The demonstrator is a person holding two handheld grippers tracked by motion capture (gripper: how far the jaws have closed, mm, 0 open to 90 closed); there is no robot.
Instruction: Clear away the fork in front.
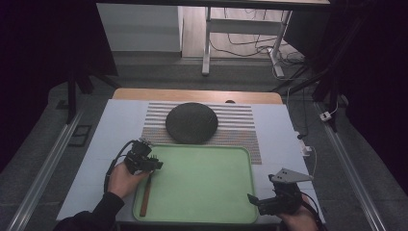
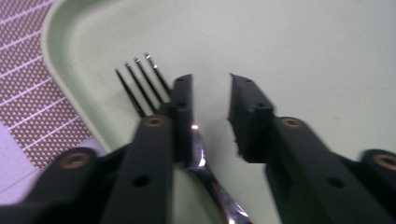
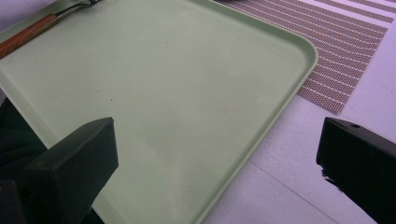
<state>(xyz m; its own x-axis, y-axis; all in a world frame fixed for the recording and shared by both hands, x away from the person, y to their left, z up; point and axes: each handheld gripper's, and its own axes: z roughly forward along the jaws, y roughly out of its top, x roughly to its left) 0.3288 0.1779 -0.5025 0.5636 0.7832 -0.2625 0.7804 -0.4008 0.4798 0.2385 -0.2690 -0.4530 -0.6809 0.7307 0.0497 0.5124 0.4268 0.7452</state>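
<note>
The left gripper (image 2: 210,100) holds its jaws spread astride the fork (image 2: 198,154) by the tray's (image 1: 240,154) left edge, seemingly poised to pinch it, while the right gripper (image 3: 215,154) waits with jaws spread at the tray's near right corner.

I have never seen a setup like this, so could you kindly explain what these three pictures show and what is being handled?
No robot here: a person holds hand-operated tongs in each hand. The high view looks down on the table: the left tongs hover over the left part of a green tray, the right tongs sit at its near right corner. The other two pictures come from cameras riding on each pair of tongs, looking along their black jaws. In the tray lies a fork with a wooden handle. Behind the tray, a dark round plate rests on a striped placemat. Both tongs are open. The left jaws straddle the fork's neck without gripping it; nothing is held.
</note>
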